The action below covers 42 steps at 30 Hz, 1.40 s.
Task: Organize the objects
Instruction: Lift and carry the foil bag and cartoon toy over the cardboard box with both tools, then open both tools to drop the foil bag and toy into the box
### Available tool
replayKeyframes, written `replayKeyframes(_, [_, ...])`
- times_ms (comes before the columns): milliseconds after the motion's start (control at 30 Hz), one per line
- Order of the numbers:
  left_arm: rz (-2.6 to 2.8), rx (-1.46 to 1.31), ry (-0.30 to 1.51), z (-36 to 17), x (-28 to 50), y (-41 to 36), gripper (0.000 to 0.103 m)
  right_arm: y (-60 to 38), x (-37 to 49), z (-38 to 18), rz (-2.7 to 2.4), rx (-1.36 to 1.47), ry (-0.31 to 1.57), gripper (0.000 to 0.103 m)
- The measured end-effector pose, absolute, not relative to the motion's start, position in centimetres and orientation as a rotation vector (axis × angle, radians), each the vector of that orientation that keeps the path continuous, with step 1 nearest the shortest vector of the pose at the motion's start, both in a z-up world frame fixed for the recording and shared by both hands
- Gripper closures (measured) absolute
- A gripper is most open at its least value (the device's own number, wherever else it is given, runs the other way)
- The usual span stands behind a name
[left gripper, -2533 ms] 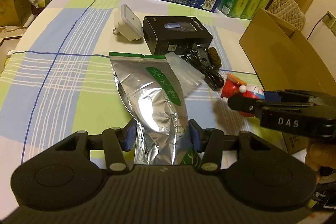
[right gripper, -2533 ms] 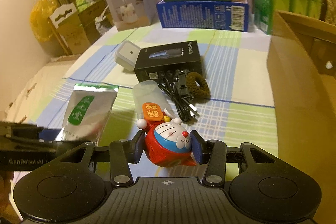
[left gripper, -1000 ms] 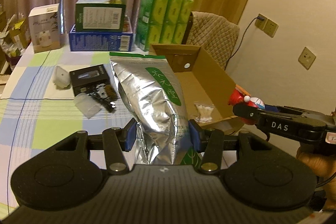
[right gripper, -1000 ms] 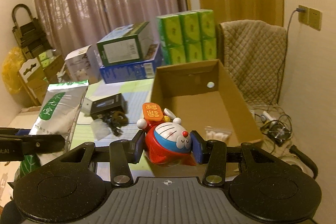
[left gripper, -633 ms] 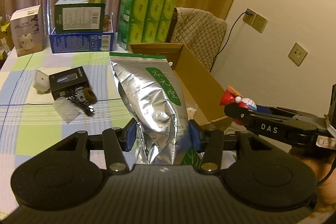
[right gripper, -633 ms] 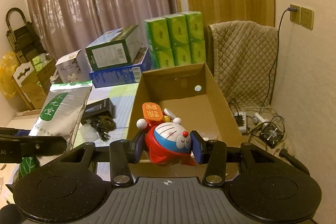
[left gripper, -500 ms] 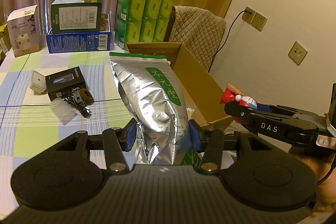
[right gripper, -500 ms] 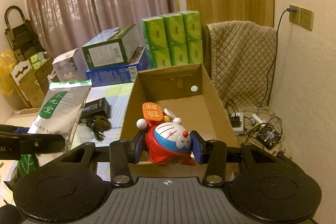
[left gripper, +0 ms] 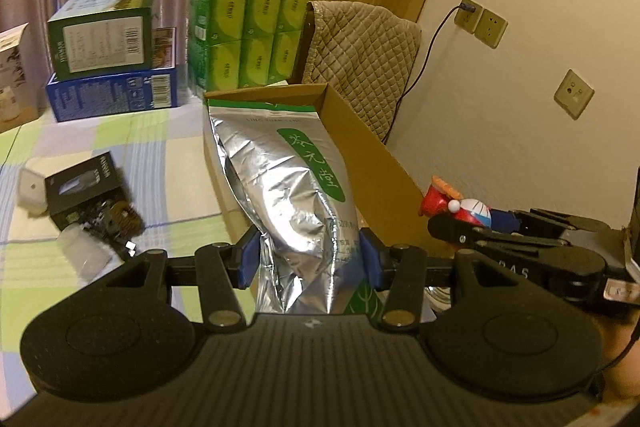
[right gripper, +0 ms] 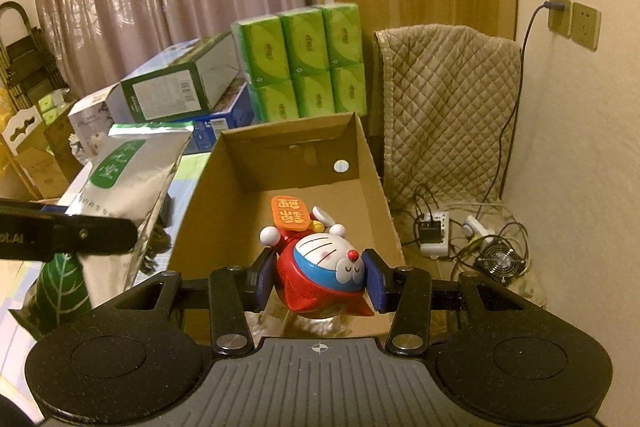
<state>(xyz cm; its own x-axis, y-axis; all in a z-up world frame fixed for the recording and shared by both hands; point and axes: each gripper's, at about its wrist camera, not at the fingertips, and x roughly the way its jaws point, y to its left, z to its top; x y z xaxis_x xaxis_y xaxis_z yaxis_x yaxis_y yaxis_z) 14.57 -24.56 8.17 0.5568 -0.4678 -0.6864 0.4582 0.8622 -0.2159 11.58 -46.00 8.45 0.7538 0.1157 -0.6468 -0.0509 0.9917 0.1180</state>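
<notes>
My left gripper [left gripper: 308, 261] is shut on a silver foil pouch [left gripper: 288, 187] with a green label, held upright in front of the open cardboard box [left gripper: 376, 163]. The same pouch [right gripper: 128, 187] shows at the left of the right wrist view, beside the box. My right gripper [right gripper: 320, 283] is shut on a red and blue cat figurine [right gripper: 324, 267] with an orange sign, hanging over the near end of the cardboard box [right gripper: 372, 163]. In the left wrist view the figurine [left gripper: 456, 207] and right gripper [left gripper: 452, 227] sit to the right of the box.
On the checked tablecloth [left gripper: 168, 163] lie a black box [left gripper: 80, 187], a white adapter [left gripper: 30, 187], a cable bundle and a clear bag. Stacked cartons [left gripper: 108, 67] and green tissue packs [left gripper: 248, 35] stand behind. A quilted chair [right gripper: 444, 107], power strip and small fan [right gripper: 500, 261] lie right of the box.
Both grippers have carried their loads from over the table toward the cardboard box, which now looks larger and nearer. The figurine now hangs over the box's near end. Neither grip has changed.
</notes>
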Motion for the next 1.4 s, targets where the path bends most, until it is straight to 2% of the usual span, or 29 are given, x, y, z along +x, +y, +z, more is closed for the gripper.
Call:
replayKeyframes(500, [-0.55, 0.014, 0.854, 5.2, 20.6, -28.2, 0.058, -46.7, 15.8, 5.1, 0.09, 0.118, 0.77, 0.06])
replayKeyframes(933, [-0.524, 0.017, 0.878, 3.9, 22.1, -28.9, 0.06, -47.1, 16.1, 4.9, 0.083, 0.125, 0.771, 0.06])
replayKeyframes(1400, [-0.484, -0.022, 0.844, 4.7, 21.2, -25.9, 0.06, -45.9, 15.7, 5.0, 0.101, 0.137, 0.774, 0.06])
